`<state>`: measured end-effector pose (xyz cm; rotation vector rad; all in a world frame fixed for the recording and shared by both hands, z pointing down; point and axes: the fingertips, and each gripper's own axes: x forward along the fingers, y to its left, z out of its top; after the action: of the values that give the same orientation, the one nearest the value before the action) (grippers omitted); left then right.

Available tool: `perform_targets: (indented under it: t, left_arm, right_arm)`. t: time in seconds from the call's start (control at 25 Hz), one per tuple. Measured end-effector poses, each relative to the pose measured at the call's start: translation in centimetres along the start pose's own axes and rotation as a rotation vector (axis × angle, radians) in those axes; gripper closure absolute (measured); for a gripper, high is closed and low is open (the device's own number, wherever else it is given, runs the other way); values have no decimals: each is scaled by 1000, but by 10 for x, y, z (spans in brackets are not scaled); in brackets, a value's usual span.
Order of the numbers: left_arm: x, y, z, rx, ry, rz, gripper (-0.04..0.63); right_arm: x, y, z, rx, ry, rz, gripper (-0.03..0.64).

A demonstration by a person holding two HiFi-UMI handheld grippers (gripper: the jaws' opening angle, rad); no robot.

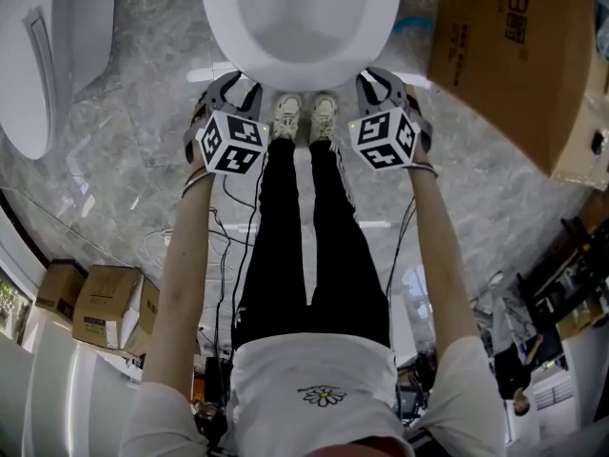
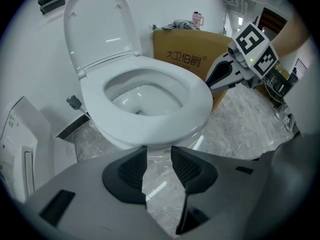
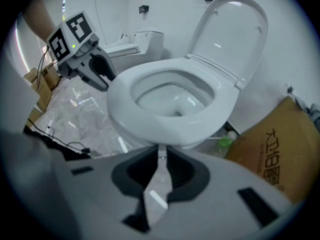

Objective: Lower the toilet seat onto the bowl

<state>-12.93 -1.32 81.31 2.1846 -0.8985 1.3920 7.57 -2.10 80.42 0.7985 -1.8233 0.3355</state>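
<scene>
The toilet seat (image 2: 196, 100) lies flat on the bowl (image 2: 142, 96), with the lid (image 2: 97, 24) upright behind it. Just before the bowl's front rim, the left tool (image 2: 159, 153) is spread and empty. The right tool (image 3: 161, 153) is narrowed to a slit, pinching nothing.

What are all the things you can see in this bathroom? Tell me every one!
Toilet: one, white, middle; seat down on the bowl, lid up.
Big cardboard box: one, brown, right of the toilet.
Cup: one, pink, up by the big box's top.
White fixture: one, left of the toilet.
Small cardboard boxes: at least two, brown, far left.
Cables: several, on the grey marble floor.
Shoes: two, white, before the toilet.
Left gripper: grey, jaws apart, empty.
Right gripper: grey, jaws narrowly apart, empty.
</scene>
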Motion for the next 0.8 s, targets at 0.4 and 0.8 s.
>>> perform_targets:
  t: [0.4,0.8]
  left_arm:
    - [2,0,-1,-18,-13,6,425]
    - [-3,1,4,-79,15,21,445]
  right_arm:
    - [1,1,0,33,-14,17,546]
    - [-10,-18,3,131,-26,-41,563]
